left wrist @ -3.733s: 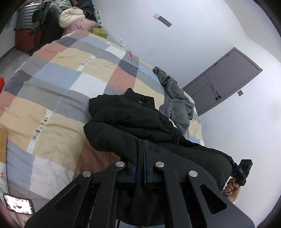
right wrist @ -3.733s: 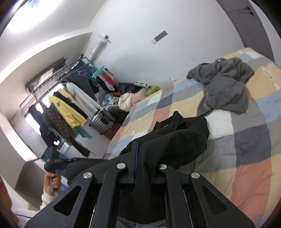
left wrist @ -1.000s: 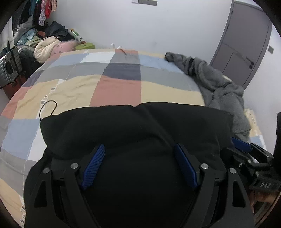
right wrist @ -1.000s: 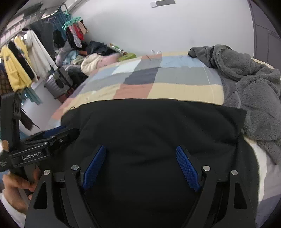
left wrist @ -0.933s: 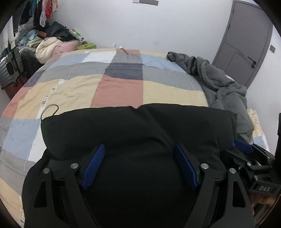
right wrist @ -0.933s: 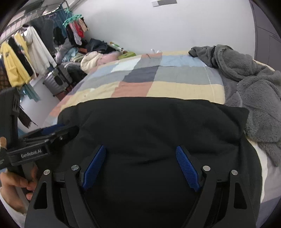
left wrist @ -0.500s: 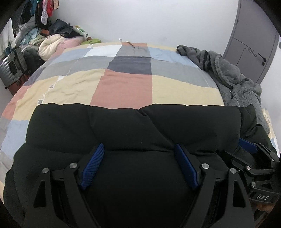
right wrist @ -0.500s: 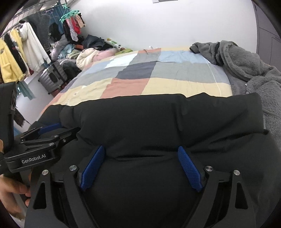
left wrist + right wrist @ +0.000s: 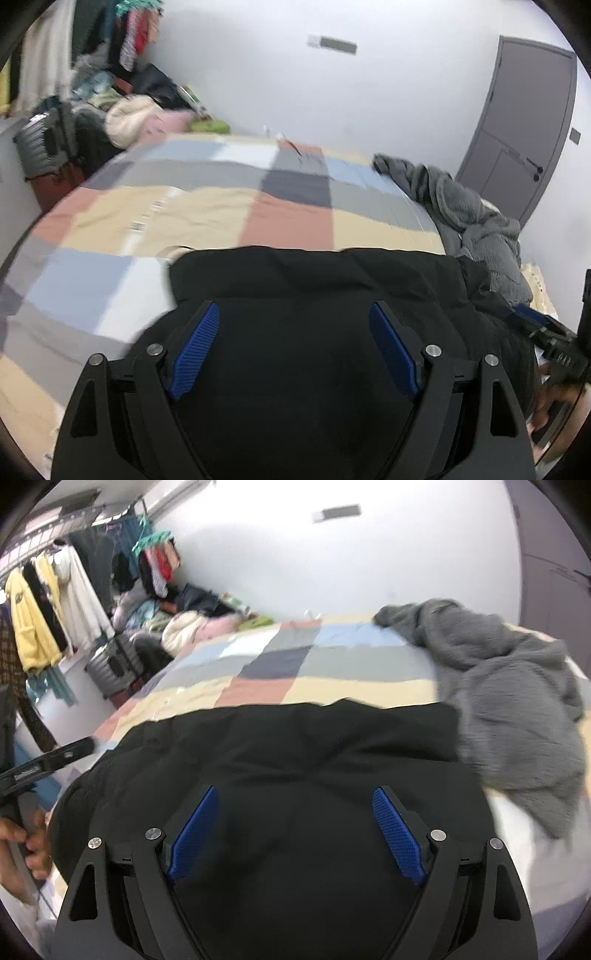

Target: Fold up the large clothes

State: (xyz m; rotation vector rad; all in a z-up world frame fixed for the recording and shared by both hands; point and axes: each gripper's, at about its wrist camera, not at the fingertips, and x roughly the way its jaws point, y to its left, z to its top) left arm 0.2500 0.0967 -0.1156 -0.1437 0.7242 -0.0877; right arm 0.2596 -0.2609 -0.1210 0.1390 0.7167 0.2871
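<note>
My L gripper has its jaws spread wide, nothing between the blue pads; same w/ my R gripper, jaws wide apart, gripping nothing. Both hang over the black jacket, which lies flat on the near part of the bed, far edge straight across the patchwork cover. Grey fleece is heaped just beside the jacket's right side, touching it. Both views blurred.
</note>
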